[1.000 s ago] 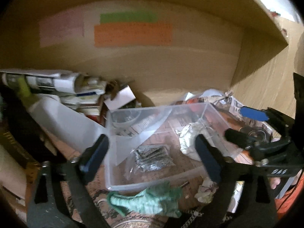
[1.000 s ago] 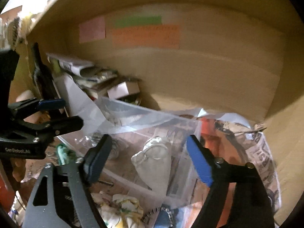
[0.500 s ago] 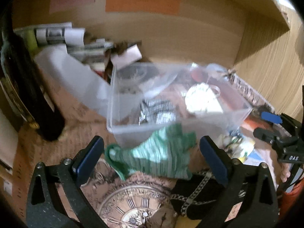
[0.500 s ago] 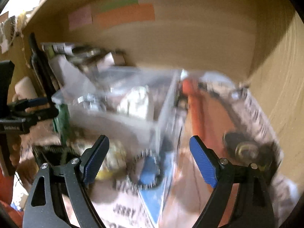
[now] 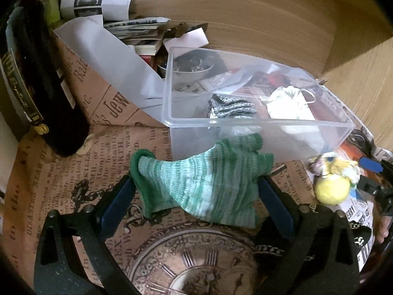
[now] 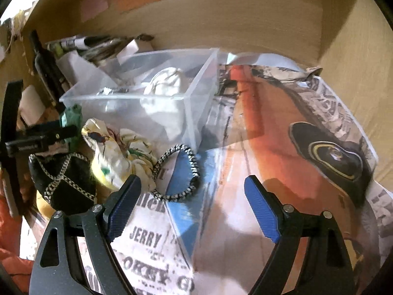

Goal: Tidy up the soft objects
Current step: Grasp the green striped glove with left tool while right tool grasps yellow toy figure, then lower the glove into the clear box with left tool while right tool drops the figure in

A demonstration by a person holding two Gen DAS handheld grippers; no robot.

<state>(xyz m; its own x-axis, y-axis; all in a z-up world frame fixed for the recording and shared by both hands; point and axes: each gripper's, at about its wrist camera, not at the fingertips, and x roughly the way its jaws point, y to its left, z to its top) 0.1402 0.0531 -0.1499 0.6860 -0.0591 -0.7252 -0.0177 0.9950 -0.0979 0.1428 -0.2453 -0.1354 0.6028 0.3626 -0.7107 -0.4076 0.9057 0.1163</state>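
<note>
A green knit sock (image 5: pixel 206 182) lies on the printed paper in front of the clear plastic bin (image 5: pixel 258 123). My left gripper (image 5: pixel 196 191) is open with its fingers on either side of the sock, low over it. The bin holds a white cloth (image 5: pixel 289 103) and a grey patterned fabric (image 5: pixel 231 105). My right gripper (image 6: pixel 191 194) is open and empty over the newspaper, right of a floral cloth (image 6: pixel 118 152), a black pouch (image 6: pixel 63 179) and a braided hair band (image 6: pixel 179 172). The bin also shows in the right wrist view (image 6: pixel 147 98).
A dark bottle (image 5: pixel 49 86) stands at the left. Stacked papers and booklets (image 5: pixel 122 27) lie behind the bin against the wooden back wall. A yellow ball and floral cloth (image 5: pixel 331 184) lie right of the sock. A black shoe print is on the newspaper (image 6: pixel 329 154).
My left gripper dropped and moved forward until its fingers straddle the green sock. My right gripper swung right and down, from over the bin to the newspaper in front of it.
</note>
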